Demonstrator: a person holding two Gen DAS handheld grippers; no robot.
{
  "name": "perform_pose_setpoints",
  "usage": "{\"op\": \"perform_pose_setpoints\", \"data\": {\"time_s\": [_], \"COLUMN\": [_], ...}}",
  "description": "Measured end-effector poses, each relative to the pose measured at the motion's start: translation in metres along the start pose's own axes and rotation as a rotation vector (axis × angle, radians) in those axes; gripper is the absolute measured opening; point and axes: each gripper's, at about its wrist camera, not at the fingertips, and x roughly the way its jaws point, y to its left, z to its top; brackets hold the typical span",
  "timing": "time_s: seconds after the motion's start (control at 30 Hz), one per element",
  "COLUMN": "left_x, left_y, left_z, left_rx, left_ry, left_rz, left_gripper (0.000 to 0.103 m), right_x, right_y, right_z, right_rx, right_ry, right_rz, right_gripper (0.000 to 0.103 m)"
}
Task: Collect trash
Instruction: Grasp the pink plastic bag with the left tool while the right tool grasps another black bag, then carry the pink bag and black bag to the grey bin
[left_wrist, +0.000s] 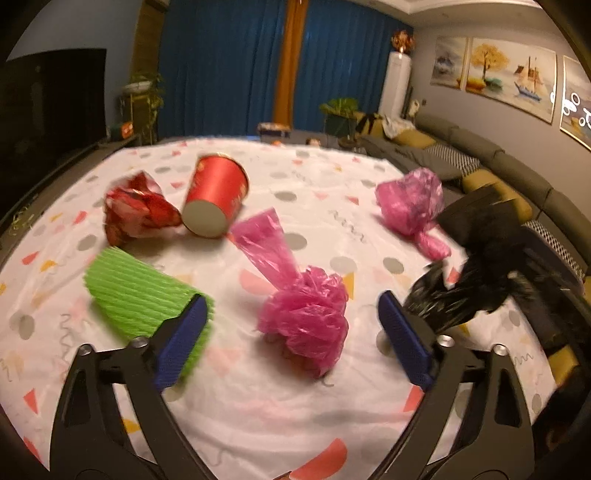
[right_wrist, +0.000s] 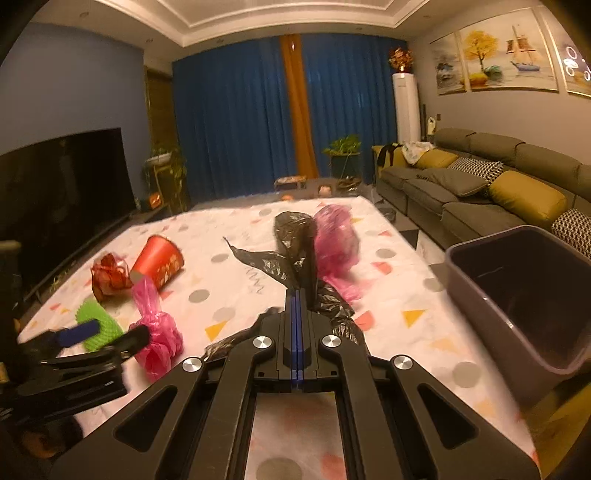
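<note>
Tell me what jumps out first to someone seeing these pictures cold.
Bright litter strewn over the patterned tablecloth: a red paper cup on its side, a crumpled red wrapper left of it, a green foam sleeve and a pink plastic bag nearer the left tool, which stands open around that bag. The right tool is shut on a black plastic bag, with a grey bin at the table's right edge.

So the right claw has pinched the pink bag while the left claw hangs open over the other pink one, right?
Not quite: the right claw has pinched the black bag, not a pink one, as the right wrist view shows. The left claw does hang open over a pink bag.
</note>
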Motion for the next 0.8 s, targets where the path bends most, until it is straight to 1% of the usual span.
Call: {"op": "perform_pose_setpoints", "data": {"time_s": [0.03, 0.07, 0.2, 0.23, 0.27, 0.3, 0.37, 0.5, 0.57, 0.6, 0.8], "left_x": [0.005, 0.008, 0.023, 0.026, 0.028, 0.029, 0.029, 0.021, 0.012, 0.004, -0.033], "left_y": [-0.001, -0.002, -0.004, -0.004, -0.003, -0.002, 0.0, -0.001, -0.003, -0.005, -0.014], "left_z": [0.0, 0.0, 0.0, 0.0, -0.001, -0.001, -0.001, -0.003, -0.005, -0.007, -0.008], "left_rx": [0.002, 0.004, 0.003, 0.001, -0.003, -0.009, -0.019, -0.022, -0.026, -0.028, -0.005], "left_ry": [0.015, 0.026, 0.095, 0.111, 0.123, 0.128, 0.124, 0.098, 0.083, 0.069, -0.02], "left_rz": [0.002, 0.002, -0.035, -0.037, -0.046, -0.06, -0.068, -0.057, -0.071, -0.081, -0.083], "left_gripper": [0.084, 0.077, 0.062, 0.052, 0.046, 0.044, 0.037, 0.033, 0.033, 0.033, 0.033], "right_x": [-0.005, -0.008, -0.019, -0.021, -0.022, -0.024, -0.029, -0.037, -0.041, -0.043, -0.059], "right_y": [-0.003, -0.006, -0.015, -0.016, -0.018, -0.019, -0.022, -0.026, -0.028, -0.029, -0.034], "right_z": [0.0, 0.0, -0.003, -0.005, -0.006, -0.006, -0.009, -0.012, -0.011, -0.011, -0.011], "right_rx": [0.004, 0.006, 0.015, 0.015, 0.015, 0.016, 0.02, 0.025, 0.026, 0.027, 0.025], "right_ry": [-0.007, -0.011, -0.017, -0.017, -0.016, -0.017, -0.017, -0.023, -0.027, -0.03, -0.056], "right_rz": [0.0, -0.002, -0.005, -0.006, -0.008, -0.01, -0.012, -0.014, -0.014, -0.014, -0.025], "right_gripper": [0.001, 0.001, 0.001, 0.001, 0.001, 0.001, 0.001, 0.001, 0.001, 0.001, 0.001]}}
